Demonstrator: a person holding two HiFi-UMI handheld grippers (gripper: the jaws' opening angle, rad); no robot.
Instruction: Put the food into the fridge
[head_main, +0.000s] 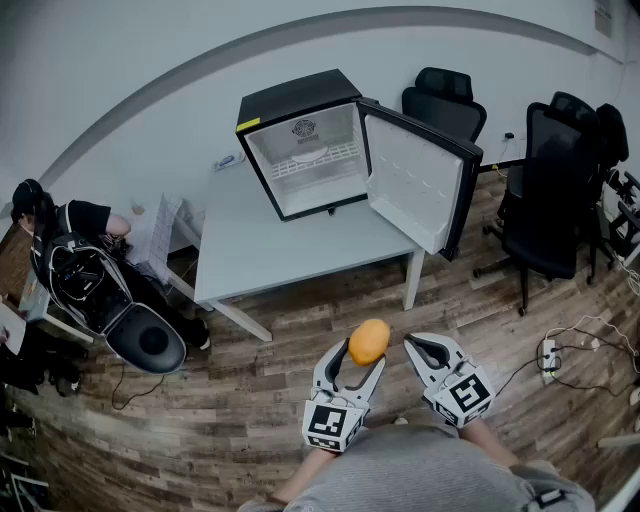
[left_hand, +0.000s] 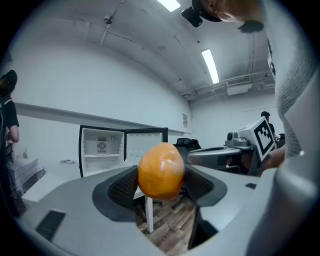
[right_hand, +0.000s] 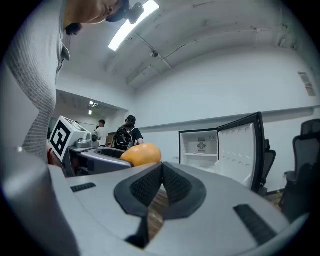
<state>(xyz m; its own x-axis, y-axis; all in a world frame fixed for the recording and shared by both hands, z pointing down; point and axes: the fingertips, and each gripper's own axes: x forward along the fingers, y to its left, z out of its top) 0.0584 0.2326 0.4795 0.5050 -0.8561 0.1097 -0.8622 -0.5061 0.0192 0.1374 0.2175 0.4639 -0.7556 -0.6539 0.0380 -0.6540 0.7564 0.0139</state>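
Wooden floor (head_main: 300, 330) underfoot, white table (head_main: 260, 250) ahead. On the table, a small black fridge (head_main: 300, 110), door (head_main: 415, 180) swung wide open. Well short of the table, over the floor, left gripper (head_main: 355, 368), jaws spread wide and clamped on a round orange fruit (head_main: 369, 342). Just beside it, right gripper (right_hand: 161, 186), jaws pressed together, holding nothing.

Bare wood floor (head_main: 300, 330) runs to the table (head_main: 270, 250) at 12 o'clock. Fridge (head_main: 290, 100) stands open, door (head_main: 415, 180) swung toward 1 o'clock. Office chairs (head_main: 555, 200) crowd 2 o'clock, person (head_main: 75, 255) at 9.
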